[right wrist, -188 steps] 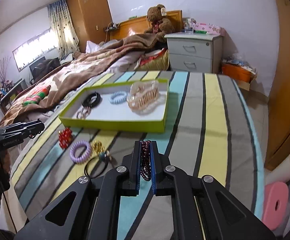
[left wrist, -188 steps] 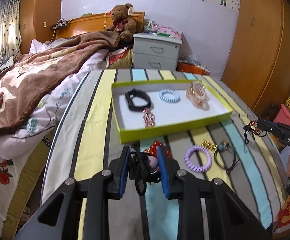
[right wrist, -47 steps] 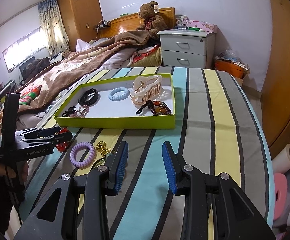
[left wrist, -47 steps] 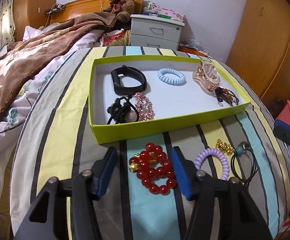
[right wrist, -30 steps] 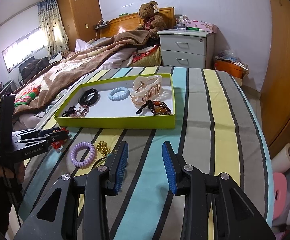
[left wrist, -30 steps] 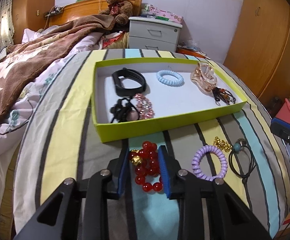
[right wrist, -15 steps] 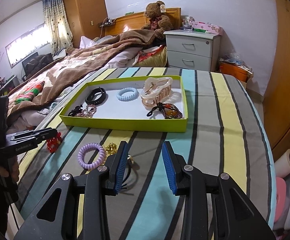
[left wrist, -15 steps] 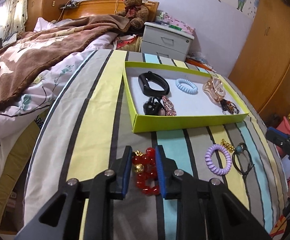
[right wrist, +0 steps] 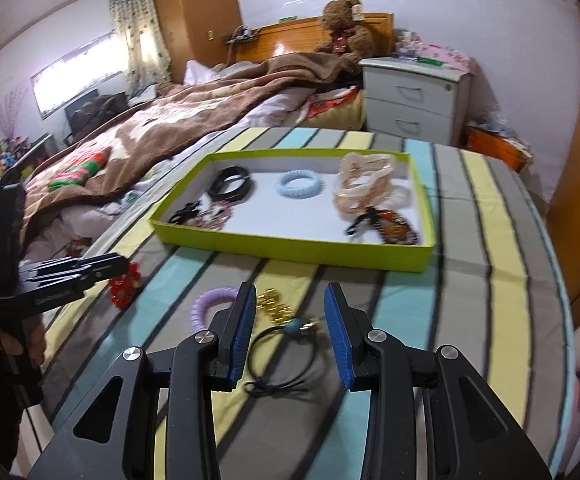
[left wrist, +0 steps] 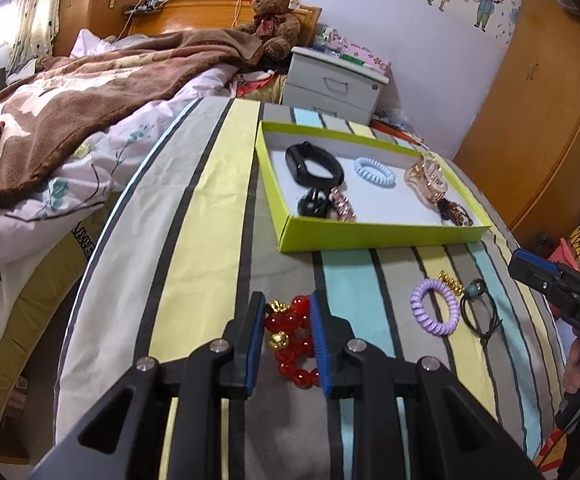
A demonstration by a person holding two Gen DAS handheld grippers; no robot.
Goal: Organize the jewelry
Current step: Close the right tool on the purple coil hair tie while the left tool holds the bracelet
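Between the blue-padded fingers of the left gripper (left wrist: 286,344) a red glass-bead bracelet with gold charms (left wrist: 292,336) is now pinched, where a second and a half ago it lay unclasped on the striped table (left wrist: 210,200). It has been drawn back from the lime-green cardboard tray (left wrist: 370,236) (delivery there is judged next). The right gripper (right wrist: 290,330), fingers spread and empty, has been brought over the black hair tie with a teal bead (right wrist: 286,344).

Glossy red glass-like beads of the bracelet (left wrist: 290,332) are gleaming against matt striped cloth on the surface (left wrist: 206,216). The green tray (left wrist: 370,236) is looking like smooth card, the dresser (right wrist: 414,104) like painted wood.
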